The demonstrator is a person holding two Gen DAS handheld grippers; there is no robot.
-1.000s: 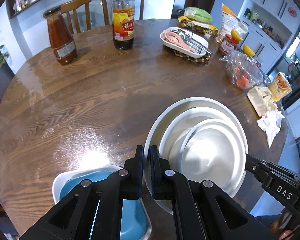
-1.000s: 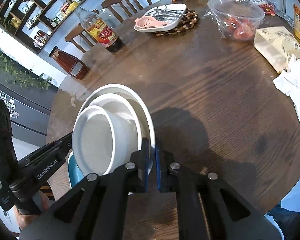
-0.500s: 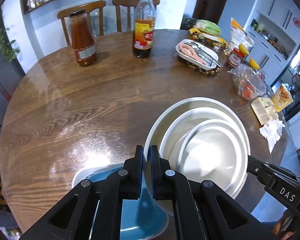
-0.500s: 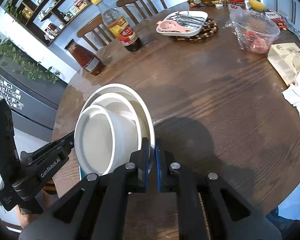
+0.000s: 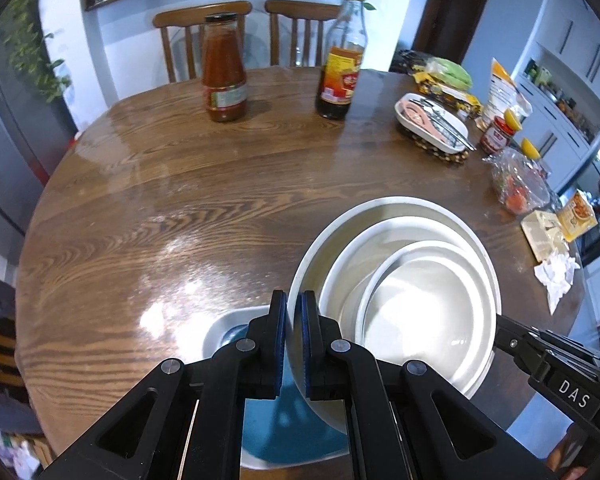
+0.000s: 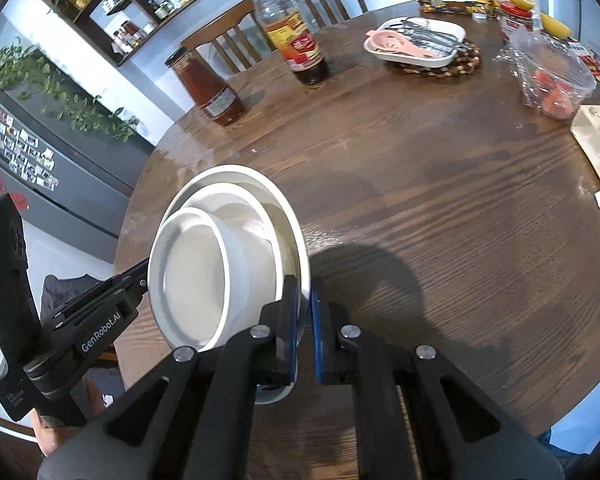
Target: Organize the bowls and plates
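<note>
Left gripper (image 5: pixel 294 344): your jaws pinch the near-left rim of the large white plate (image 5: pixel 320 248), one pad on each face of the rim.
Right gripper (image 6: pixel 305 330): your jaws clamp the opposite rim of that same plate, so you hold it between both tools, tilted and clear of the wood.
Plate contents: a white bowl (image 5: pixel 364 248) sits inside the plate, and a smaller white bowl (image 5: pixel 428 312) is nested inside that one (all three look empty).
Blue dish (image 5: pixel 268 412): it lies on the round wooden table (image 5: pixel 180 208) directly under the plate's near edge, white outside and blue inside; your left fingers cover most of it.
Sauce jar (image 5: pixel 223 70): upright, well beyond the plate at the table's far edge, filled with red sauce.
Dark bottle (image 5: pixel 340 60): upright beside the jar, also far beyond the plate, with dark liquid only in its lower part.
White tray (image 5: pixel 432 122): far right of the plate on a beaded mat, holding metal utensils and a pink scoop.
Clear tub (image 5: pixel 520 184): right of the plate near the table edge, with red fruit inside.
</note>
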